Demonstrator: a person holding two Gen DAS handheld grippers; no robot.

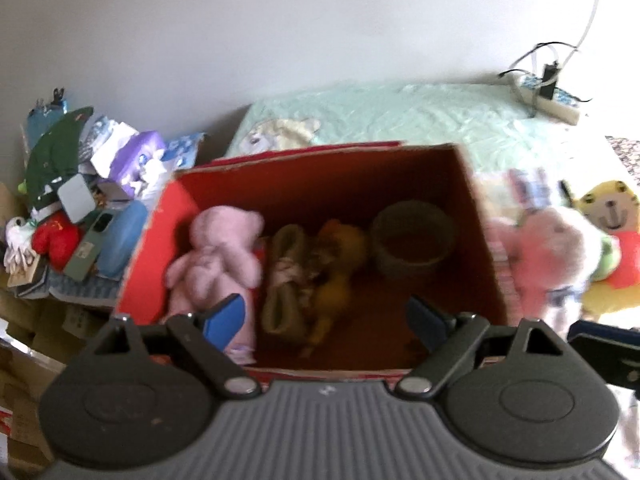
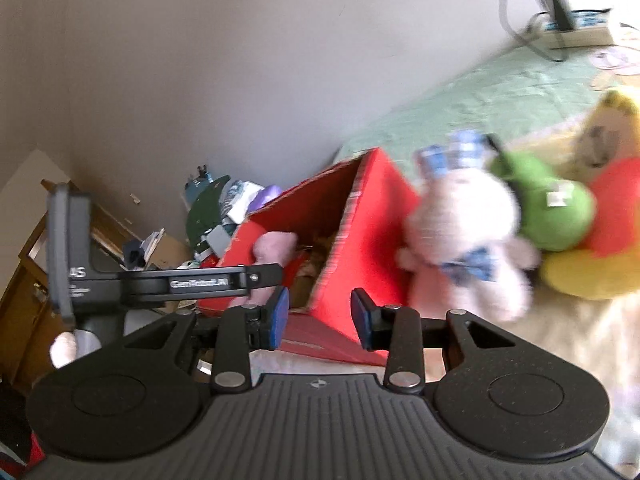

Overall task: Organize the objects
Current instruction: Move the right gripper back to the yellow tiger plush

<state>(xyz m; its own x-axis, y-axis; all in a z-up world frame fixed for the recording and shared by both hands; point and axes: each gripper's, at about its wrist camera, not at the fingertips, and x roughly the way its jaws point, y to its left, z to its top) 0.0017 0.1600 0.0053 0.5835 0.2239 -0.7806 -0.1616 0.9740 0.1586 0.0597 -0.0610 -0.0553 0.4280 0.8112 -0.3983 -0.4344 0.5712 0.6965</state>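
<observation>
A red cardboard box [image 1: 152, 240] stands open on the bed. Inside lie a pink plush bear [image 1: 220, 256], a tan rolled cloth [image 1: 284, 280], an orange-brown plush [image 1: 336, 272] and a brown round pot [image 1: 414, 236]. My left gripper [image 1: 324, 318] hovers over the box's near edge, jaws wide open and empty. My right gripper [image 2: 320, 316] is open with nothing between its blue pads, in front of the box's red corner [image 2: 360, 240]. Right of the box sit a pale pink bunny [image 2: 468, 232], a green plush [image 2: 552, 208] and a yellow bear in red [image 2: 616, 216].
A heap of small items [image 1: 88, 200] lies left of the box beside cardboard cartons [image 1: 24, 344]. A power strip with cables [image 1: 548, 96] sits at the far edge of the green bedspread [image 1: 400, 116]. The left gripper's body [image 2: 160, 280] crosses the right wrist view.
</observation>
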